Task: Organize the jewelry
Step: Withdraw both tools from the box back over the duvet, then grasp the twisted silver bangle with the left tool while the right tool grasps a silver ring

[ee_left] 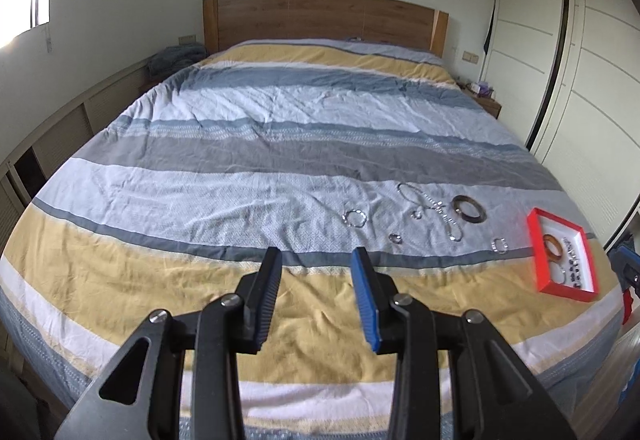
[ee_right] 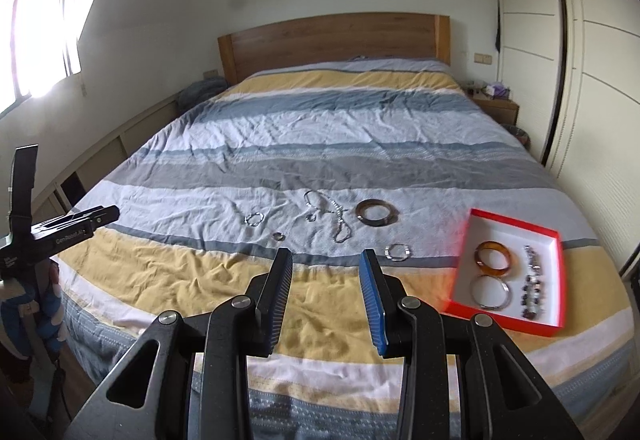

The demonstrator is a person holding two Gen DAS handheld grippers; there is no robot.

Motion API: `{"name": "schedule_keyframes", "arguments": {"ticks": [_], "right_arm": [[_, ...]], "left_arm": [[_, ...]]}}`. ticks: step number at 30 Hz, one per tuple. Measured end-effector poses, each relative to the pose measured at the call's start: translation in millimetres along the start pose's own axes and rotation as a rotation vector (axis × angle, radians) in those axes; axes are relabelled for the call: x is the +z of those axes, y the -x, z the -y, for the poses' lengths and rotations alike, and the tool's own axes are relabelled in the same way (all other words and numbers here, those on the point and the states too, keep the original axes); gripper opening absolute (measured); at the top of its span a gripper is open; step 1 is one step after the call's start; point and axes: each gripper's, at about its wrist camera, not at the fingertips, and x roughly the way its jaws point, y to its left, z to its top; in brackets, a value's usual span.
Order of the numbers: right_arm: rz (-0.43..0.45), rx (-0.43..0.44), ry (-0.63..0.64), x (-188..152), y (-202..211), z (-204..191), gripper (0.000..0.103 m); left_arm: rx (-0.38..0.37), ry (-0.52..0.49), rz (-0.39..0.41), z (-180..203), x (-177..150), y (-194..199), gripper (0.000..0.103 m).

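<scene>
Jewelry lies on a striped bedspread. A red box [ee_right: 464, 248] with a white inside holds an amber bangle [ee_right: 493, 258], a silver bangle [ee_right: 490, 291] and a beaded bracelet [ee_right: 533, 287]. Loose on the bed are a dark bangle [ee_right: 377, 213], a silver chain [ee_right: 338, 216], a silver bracelet [ee_right: 397, 252], a small ring [ee_right: 279, 236] and another silver bracelet [ee_right: 255, 218]. My right gripper [ee_right: 326, 260] is open and empty above the yellow stripe, short of the pieces. My left gripper [ee_left: 316, 258] is open and empty, left of the red box [ee_left: 538, 252] and the dark bangle [ee_left: 468, 209].
A wooden headboard [ee_right: 336, 40] stands at the far end of the bed. A nightstand [ee_right: 496, 106] with small items sits at the back right, beside white wardrobe doors [ee_right: 592, 80]. Low cabinets [ee_left: 60, 128] run along the left wall under a window.
</scene>
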Motion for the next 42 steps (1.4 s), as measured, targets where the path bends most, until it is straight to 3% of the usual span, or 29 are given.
{"name": "schedule_keyframes", "arguments": {"ticks": [7, 12, 25, 34, 42], "right_arm": [[-0.078, 0.073, 0.022, 9, -88, -7, 0.035], [-0.126, 0.113, 0.039, 14, -155, -8, 0.035], [-0.200, 0.169, 0.026, 22, -306, 0, 0.034], [-0.229, 0.180, 0.018, 18, -356, 0, 0.030], [-0.248, 0.160, 0.035, 15, -378, -4, 0.027]], "left_arm": [[0.007, 0.028, -0.050, -4, 0, -73, 0.034], [-0.027, 0.060, -0.071, -2, 6, -125, 0.034], [-0.101, 0.026, -0.132, 29, 18, -236, 0.034], [-0.081, 0.022, -0.184, 31, 12, -283, 0.034], [-0.086, 0.005, -0.210, 31, 8, -301, 0.033]]}}
